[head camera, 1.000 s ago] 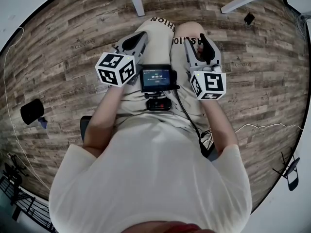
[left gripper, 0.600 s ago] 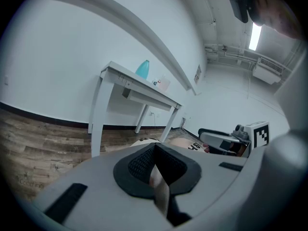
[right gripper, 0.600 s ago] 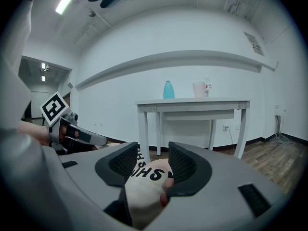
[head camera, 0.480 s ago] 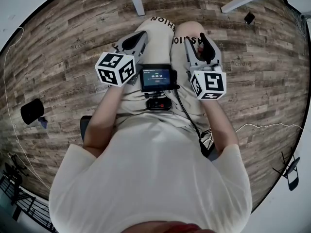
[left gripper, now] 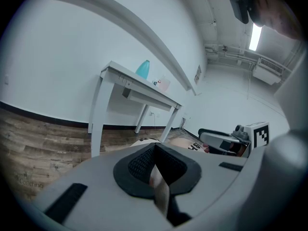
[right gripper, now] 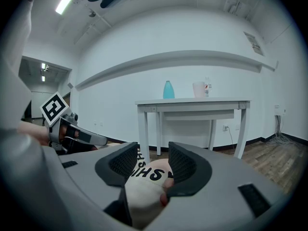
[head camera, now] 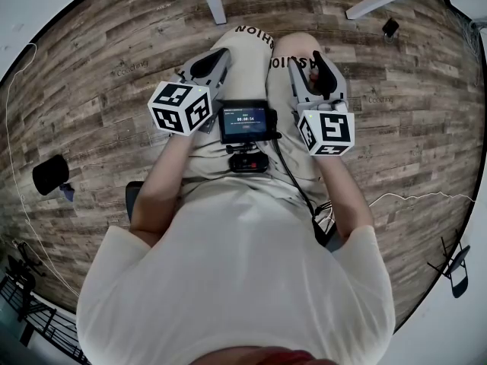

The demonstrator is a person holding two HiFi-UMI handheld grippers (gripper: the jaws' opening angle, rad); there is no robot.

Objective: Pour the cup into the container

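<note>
Faces the cup [right gripper: 198, 89], upright just right of the teal container [right gripper: 168, 89] on the white table [right gripper: 192, 102] well ahead, with right gripper [right gripper: 149, 165] parted and empty over a knee [right gripper: 144, 189], left gripper [left gripper: 155, 160] pressed closed.

Head view: camera on the person's head, facing steeply down past the torso to the lap and the wood floor [head camera: 91, 90]. Wide-angle, round frame. The left gripper [head camera: 207, 65] and right gripper [head camera: 312, 71] sit close below it, on the thighs.

Left gripper view: camera rides low behind its own jaws, rolled to one side, facing a white table [left gripper: 139, 86] at the wall, well away.

Right gripper view: same seat on its gripper, held level, facing that table [right gripper: 192, 102] nearly square-on, also well away.

Shared: both gripper views take in the table. Each catches the other gripper at its edge. All three show the person's knees.
</note>
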